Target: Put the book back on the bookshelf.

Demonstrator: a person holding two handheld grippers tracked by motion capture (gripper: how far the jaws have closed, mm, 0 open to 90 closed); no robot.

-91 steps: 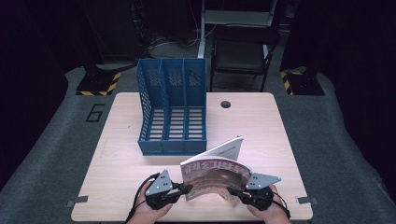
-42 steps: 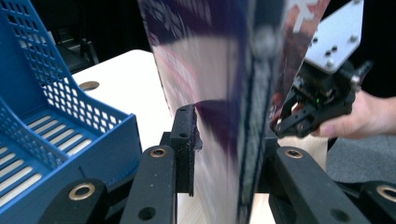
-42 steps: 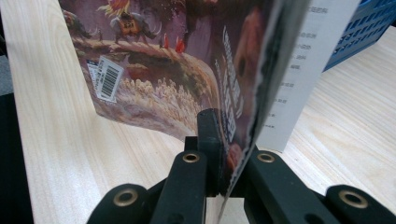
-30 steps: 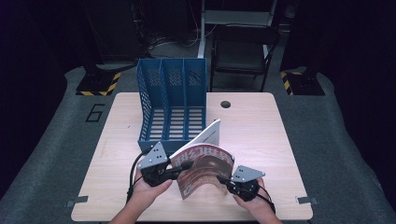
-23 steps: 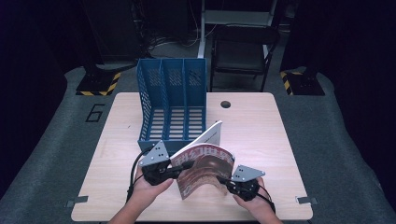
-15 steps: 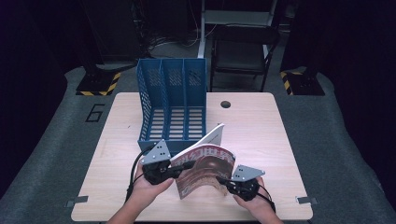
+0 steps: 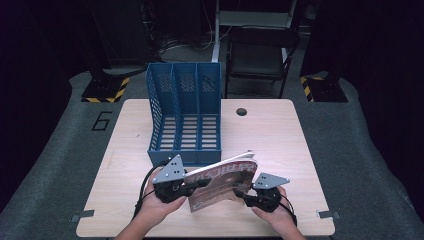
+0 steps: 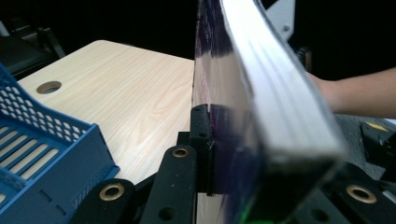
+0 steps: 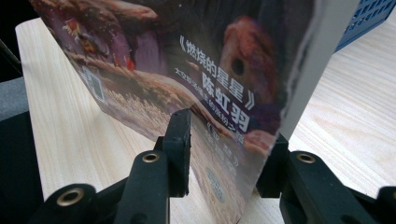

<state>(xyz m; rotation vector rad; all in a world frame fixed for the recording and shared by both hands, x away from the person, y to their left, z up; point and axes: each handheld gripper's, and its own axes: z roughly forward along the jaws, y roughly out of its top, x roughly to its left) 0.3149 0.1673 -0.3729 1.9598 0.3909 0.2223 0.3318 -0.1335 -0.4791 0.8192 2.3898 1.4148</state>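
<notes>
Magazine (image 7: 223, 182): being held on edge in the lower centre of the high view, just in front of the blue file rack, its reddish cover facing the bottom of the frame and its upper edge tilted toward the right.
Left gripper (image 7: 200, 183): being held at the magazine's left end in the lower left of centre — in the left gripper view its jaws are clenched on the thick stack of pages, one black jaw being pressed flat against the dark cover.
Right gripper (image 7: 241, 194): being held at the magazine's lower right corner; in the right gripper view the jaws are seen on either side of the cover and white page edge, grasping the magazine.
File rack (image 7: 184, 115): three blue slatted compartments, standing upright at upper centre of the table, open side toward the magazine.
Table (image 7: 280, 135): pale wood, a round cable hole (image 7: 241, 111) being shown at its upper right — well apart from the magazine.
Hands: the left hand (image 7: 155, 207) and right hand (image 7: 275, 215) are being brought in from the bottom edge.
</notes>
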